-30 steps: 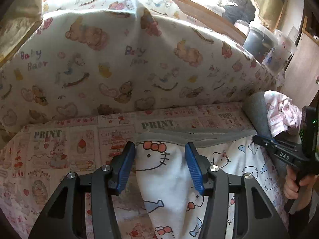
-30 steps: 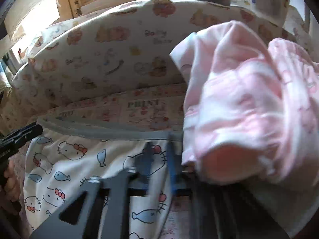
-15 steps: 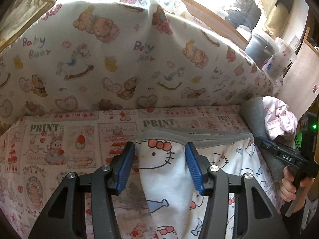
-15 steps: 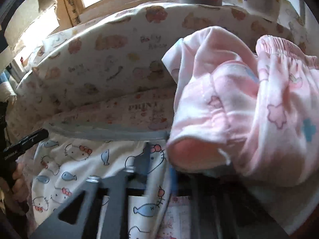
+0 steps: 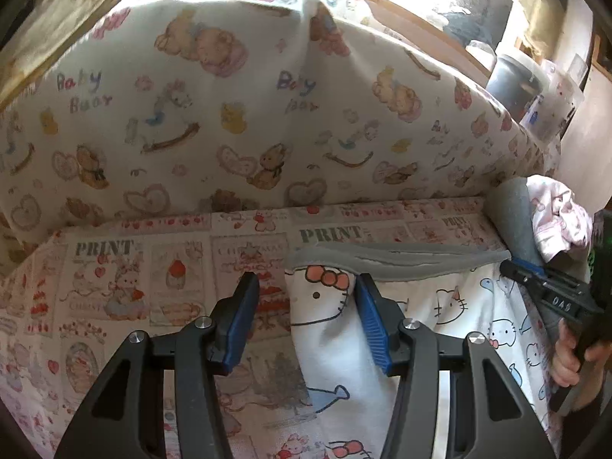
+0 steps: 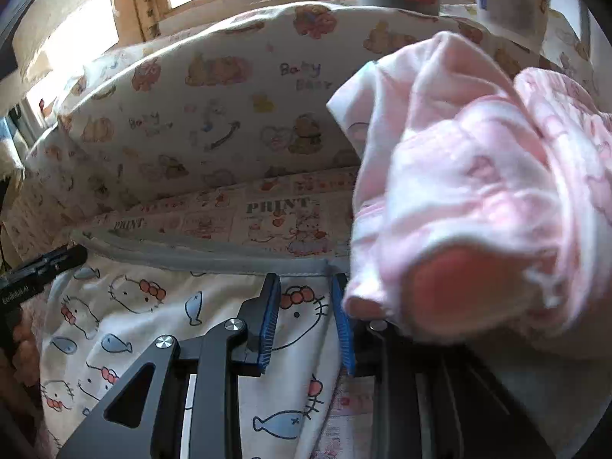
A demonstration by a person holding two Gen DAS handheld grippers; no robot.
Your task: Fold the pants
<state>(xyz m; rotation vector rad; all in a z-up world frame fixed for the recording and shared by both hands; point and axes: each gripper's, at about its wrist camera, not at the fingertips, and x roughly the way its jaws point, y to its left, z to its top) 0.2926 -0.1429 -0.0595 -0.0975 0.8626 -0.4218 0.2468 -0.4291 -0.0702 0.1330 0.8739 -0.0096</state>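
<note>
Between ribbed blue tongs, soft printed pants

Child's bedroom at home: teddy-print pillow, cartoon bedsheet.

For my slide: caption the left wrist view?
Open left tongs straddle the cat-print pants' grey waistband corner.

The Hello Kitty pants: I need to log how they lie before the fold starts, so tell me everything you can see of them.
The Hello Kitty pants look like soft white knit printed with cat faces, red bows and blue fish, topped by a grey waistband. They lie flat on the printed sheet, waistband toward the bear-print cushion. The left gripper stands open astride their left edge, the right gripper open at their right edge; neither pinches cloth. A pink garment bunches beside that right corner.
</note>
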